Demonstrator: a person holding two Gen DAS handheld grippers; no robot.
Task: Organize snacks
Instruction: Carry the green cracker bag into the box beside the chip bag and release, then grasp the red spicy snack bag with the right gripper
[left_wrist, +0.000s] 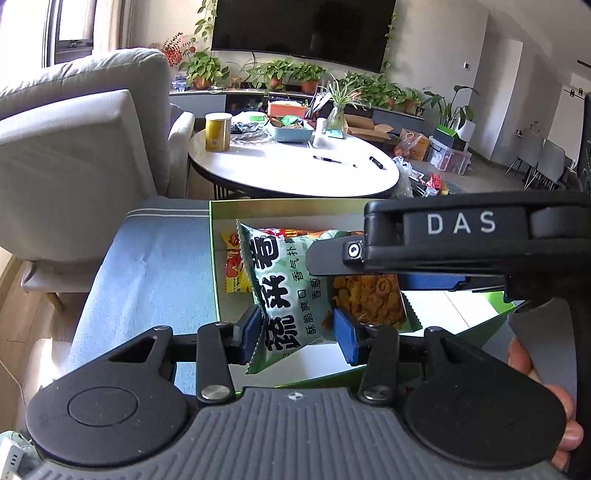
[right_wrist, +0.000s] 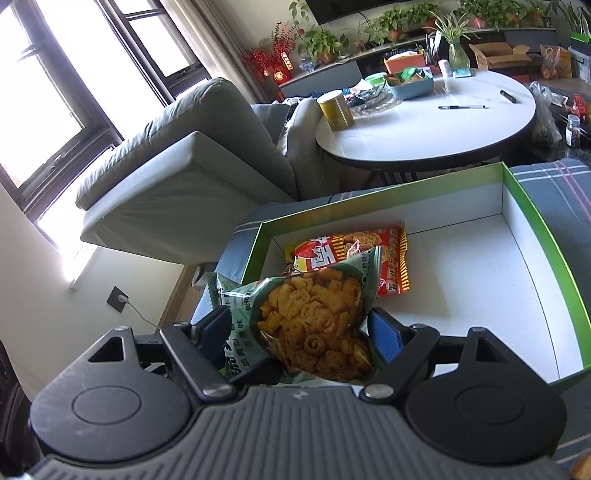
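Both grippers hold the same green snack bag with a clear window of orange curls, just above the near left part of a green-rimmed white box. My left gripper is shut on the bag's printed end. My right gripper is shut on the window end of the bag; its black body crosses the left wrist view at the right. A red and yellow snack bag lies in the box behind it, and also shows in the left wrist view.
The box sits on a blue-grey plaid cushion. A grey armchair stands to the left. Beyond is a round white table with a yellow can, a blue basket and pens. Plants and a TV line the far wall.
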